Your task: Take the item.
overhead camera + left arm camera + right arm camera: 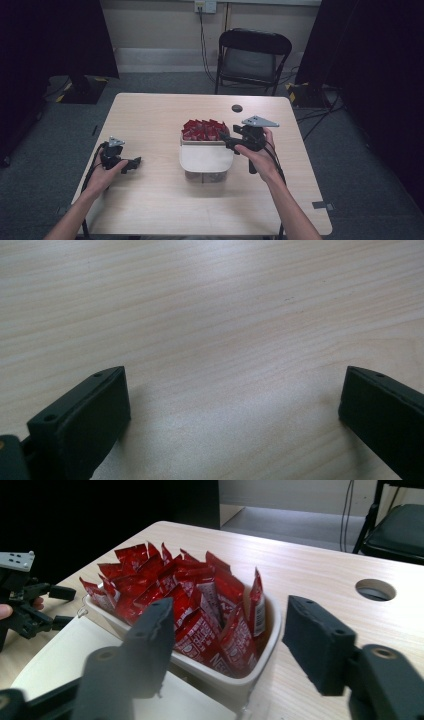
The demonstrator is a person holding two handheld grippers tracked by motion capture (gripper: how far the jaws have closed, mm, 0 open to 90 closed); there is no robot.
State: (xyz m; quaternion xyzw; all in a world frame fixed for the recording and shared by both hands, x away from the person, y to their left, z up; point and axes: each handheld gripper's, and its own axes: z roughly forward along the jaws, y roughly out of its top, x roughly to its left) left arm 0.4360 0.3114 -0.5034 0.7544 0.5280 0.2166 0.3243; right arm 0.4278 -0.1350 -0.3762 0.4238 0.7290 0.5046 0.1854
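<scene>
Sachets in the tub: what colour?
Red sachets with white print; clearest in the right gripper view.

The right gripper [227, 645] stood with its jaws apart, straddling the near corner of a white container [260, 660] packed with upright red sachets [190, 600]; neither jaw touched it. A white lid [60, 655] covered the container's near part. The left gripper [55, 607] showed at the far left. A round hole [375, 589] pierced the worktop [310, 575].

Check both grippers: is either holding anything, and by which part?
Nothing is held. The left gripper is open over bare wooden table; the right gripper is open, straddling the white tub's rim beside the red sachets.
</scene>
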